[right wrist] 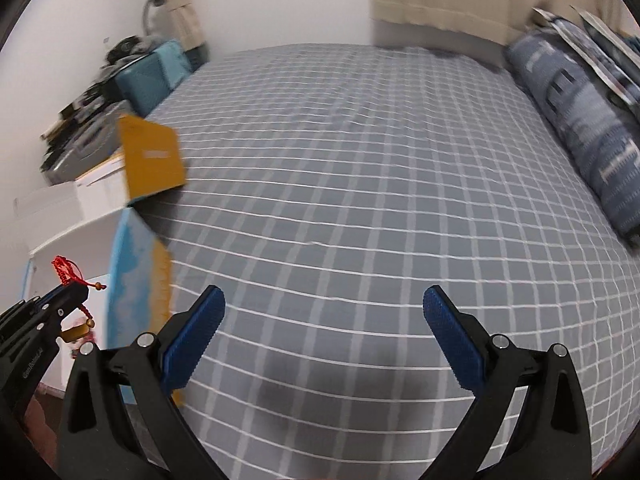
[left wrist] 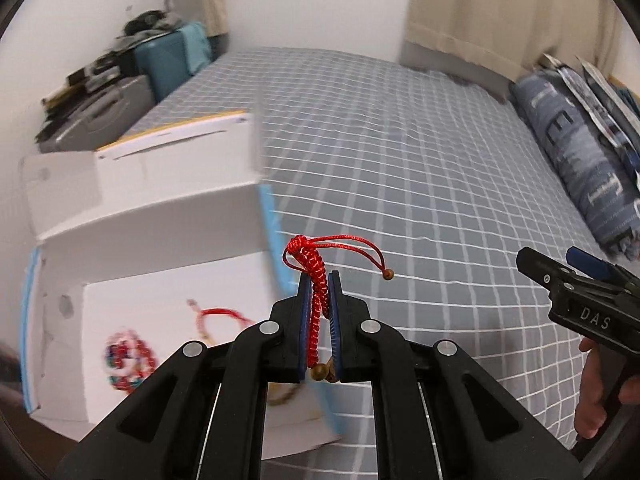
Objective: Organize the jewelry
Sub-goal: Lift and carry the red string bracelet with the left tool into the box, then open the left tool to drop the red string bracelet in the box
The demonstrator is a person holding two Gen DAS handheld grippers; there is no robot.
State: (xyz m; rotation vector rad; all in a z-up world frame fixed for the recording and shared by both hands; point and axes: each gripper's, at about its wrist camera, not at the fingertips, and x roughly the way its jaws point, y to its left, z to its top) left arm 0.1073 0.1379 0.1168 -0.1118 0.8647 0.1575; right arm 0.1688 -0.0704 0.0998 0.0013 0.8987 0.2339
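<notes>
My left gripper (left wrist: 319, 280) is shut on a red braided cord bracelet (left wrist: 316, 276) with small wooden beads, held in the air at the right edge of an open white box (left wrist: 160, 280). Inside the box lie a multicoloured bead bracelet (left wrist: 128, 360) and a thin red bracelet (left wrist: 224, 316). My right gripper (right wrist: 324, 300) is open and empty above the grey checked bed. In the right wrist view the left gripper (right wrist: 68, 294) with the red bracelet (right wrist: 66, 270) is at the far left, by the box (right wrist: 72, 248). The right gripper also shows in the left wrist view (left wrist: 552, 264).
The grey checked bedspread (left wrist: 400, 160) fills the middle. A blue patterned pillow (left wrist: 580, 152) lies along the right. The box's orange flap (right wrist: 152, 160) stands up. A teal suitcase (left wrist: 168, 60) and cluttered items sit at the far left by the wall.
</notes>
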